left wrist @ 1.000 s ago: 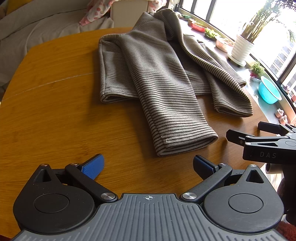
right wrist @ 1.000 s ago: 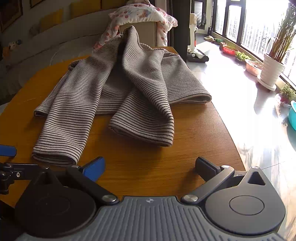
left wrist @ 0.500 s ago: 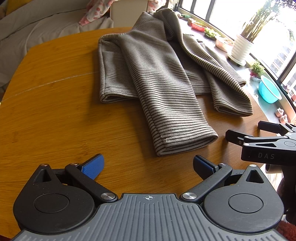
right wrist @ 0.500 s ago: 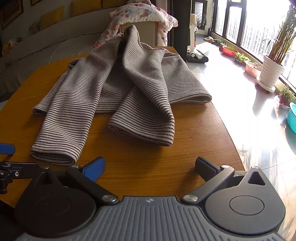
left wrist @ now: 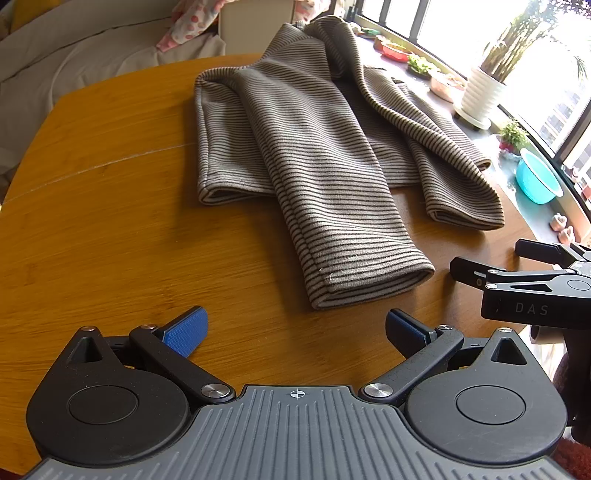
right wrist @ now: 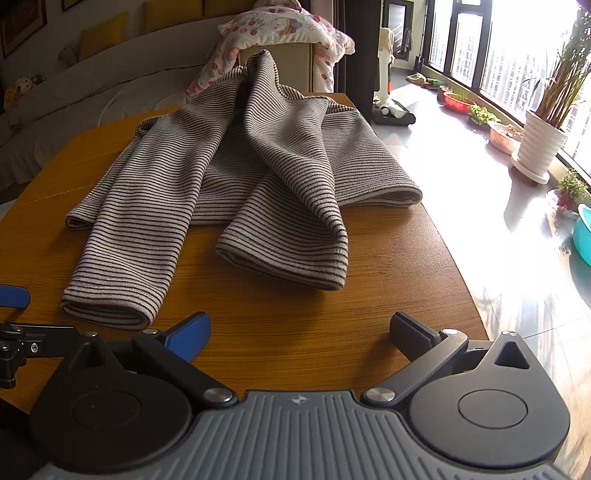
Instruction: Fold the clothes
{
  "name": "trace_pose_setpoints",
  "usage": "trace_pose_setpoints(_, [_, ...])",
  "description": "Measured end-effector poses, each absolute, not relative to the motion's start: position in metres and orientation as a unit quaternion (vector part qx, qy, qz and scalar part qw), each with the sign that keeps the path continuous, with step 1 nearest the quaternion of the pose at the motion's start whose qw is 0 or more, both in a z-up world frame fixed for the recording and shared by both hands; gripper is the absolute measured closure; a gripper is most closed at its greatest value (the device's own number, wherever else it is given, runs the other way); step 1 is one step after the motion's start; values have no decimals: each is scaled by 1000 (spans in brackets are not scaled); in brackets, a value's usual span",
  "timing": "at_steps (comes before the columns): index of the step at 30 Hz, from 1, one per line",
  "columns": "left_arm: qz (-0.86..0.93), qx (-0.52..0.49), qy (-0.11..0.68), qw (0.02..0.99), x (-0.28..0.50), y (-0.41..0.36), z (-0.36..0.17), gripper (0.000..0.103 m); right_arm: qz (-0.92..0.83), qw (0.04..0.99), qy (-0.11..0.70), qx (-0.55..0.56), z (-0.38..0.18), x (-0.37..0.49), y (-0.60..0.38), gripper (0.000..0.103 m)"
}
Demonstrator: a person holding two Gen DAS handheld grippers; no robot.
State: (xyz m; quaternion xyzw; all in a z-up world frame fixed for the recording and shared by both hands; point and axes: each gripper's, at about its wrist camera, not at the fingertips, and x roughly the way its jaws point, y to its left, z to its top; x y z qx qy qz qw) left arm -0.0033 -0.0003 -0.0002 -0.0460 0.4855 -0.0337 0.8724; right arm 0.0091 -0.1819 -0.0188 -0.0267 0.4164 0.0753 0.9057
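Note:
A grey sweater with thin dark stripes [left wrist: 314, 147] lies on the wooden table [left wrist: 110, 229], both sleeves folded toward me; it also shows in the right wrist view [right wrist: 229, 177]. The near sleeve cuff [left wrist: 369, 277] lies just ahead of my left gripper [left wrist: 295, 328], which is open and empty above the table. My right gripper [right wrist: 299, 332] is open and empty, a short way before the other sleeve cuff [right wrist: 288, 258]. The right gripper's fingers [left wrist: 480, 273] show at the right of the left wrist view.
The table's right edge [right wrist: 454, 258] drops to a shiny floor. Potted plants [right wrist: 543, 147], dishes and a turquoise bowl [left wrist: 535, 181] stand by the windows. A sofa [right wrist: 92, 92] and a chair with a floral blanket [right wrist: 280, 26] stand behind the table.
Both grippers have crept slightly forward toward the sleeve cuffs. The sweater has not moved and both grippers stay open.

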Motion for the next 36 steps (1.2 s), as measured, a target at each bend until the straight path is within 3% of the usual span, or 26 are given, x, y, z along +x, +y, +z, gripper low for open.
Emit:
trace_pose_setpoints(29, [-45, -46, 485, 872, -2, 2, 2, 0, 80, 905, 417, -27, -18, 11, -183, 0])
trace_pose_setpoints(36, [-95, -87, 436, 891, 7, 16, 26, 0, 85, 909, 408, 0, -4, 17, -197, 0])
